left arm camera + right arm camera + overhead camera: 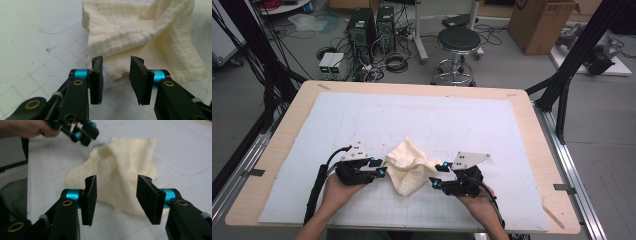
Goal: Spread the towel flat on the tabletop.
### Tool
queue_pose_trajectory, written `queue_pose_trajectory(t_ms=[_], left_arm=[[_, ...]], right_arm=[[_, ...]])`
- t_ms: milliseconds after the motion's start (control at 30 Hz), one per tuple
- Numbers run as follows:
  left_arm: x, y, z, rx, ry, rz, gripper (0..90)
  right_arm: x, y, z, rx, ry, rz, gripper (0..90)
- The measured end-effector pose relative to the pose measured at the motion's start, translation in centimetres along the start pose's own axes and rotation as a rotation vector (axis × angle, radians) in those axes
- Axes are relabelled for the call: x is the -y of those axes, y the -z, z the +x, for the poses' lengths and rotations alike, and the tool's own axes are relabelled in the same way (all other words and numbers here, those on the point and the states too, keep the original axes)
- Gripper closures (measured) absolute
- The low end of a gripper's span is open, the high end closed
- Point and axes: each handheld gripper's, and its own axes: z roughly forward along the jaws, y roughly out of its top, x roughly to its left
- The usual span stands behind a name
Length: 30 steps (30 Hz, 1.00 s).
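Note:
A crumpled cream muslin cloth (409, 167) lies on the white gridded mat (362, 115), near the front middle of the table. My left gripper (379, 167) is at the cloth's left edge, held low and pointing right. In the left gripper view the cloth (140, 32) has a folded corner between the tips of the gripper (116, 62), and the pads stand apart from it. My right gripper (437, 174) is at the cloth's right edge, pointing left. In the right gripper view its own gripper (116, 180) is open, with the cloth (122, 162) just beyond the tips and the left gripper (82, 132) farther off.
The mat sits on a wooden tabletop (287, 130) with a bare border all round. Black frame struts (562, 95) rise at both sides. On the floor beyond stand a round stool (458, 40), computer towers (362, 27) with cables, and a cardboard box (539, 22).

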Motion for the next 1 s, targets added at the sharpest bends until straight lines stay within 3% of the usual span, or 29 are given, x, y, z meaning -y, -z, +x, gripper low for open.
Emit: queue_pose_trajectory(t_ms=[67, 200, 433, 567, 700, 800, 1000], left_arm=[[-0.3, -0.9, 0.0, 0.003, 0.001, 0.013, 63.8], [-0.8, -2.4, 0.5, -0.008, -0.011, 0.084, 63.9], [-1.3, -3.9, 1.0, -0.014, 0.004, 0.106, 70.6], [-1.3, -4.1, 0.9, -0.022, 0.004, 0.099, 77.5], [-1.4, -3.8, 0.9, -0.043, -0.009, 0.087, 82.2], [-1.6, -3.0, 0.8, -0.068, -0.022, 0.067, 83.9], [-1.9, -0.5, -0.1, -0.086, -0.040, 0.016, 84.4]], right_arm=[[0.3, -0.4, 0.0, -0.006, 0.003, 0.026, 55.7], [0.5, -2.2, -0.4, 0.004, 0.017, 0.096, 56.8], [-0.3, -5.2, -2.2, 0.034, 0.016, 0.126, 59.2], [-0.6, -6.3, -2.7, 0.050, 0.015, 0.133, 69.0], [-0.7, -6.6, -3.2, 0.040, 0.004, 0.137, 83.4], [-1.0, -6.1, -3.3, 0.014, -0.014, 0.130, 85.5], [-2.0, -4.3, -2.9, 0.003, -0.004, 0.078, 85.7]])
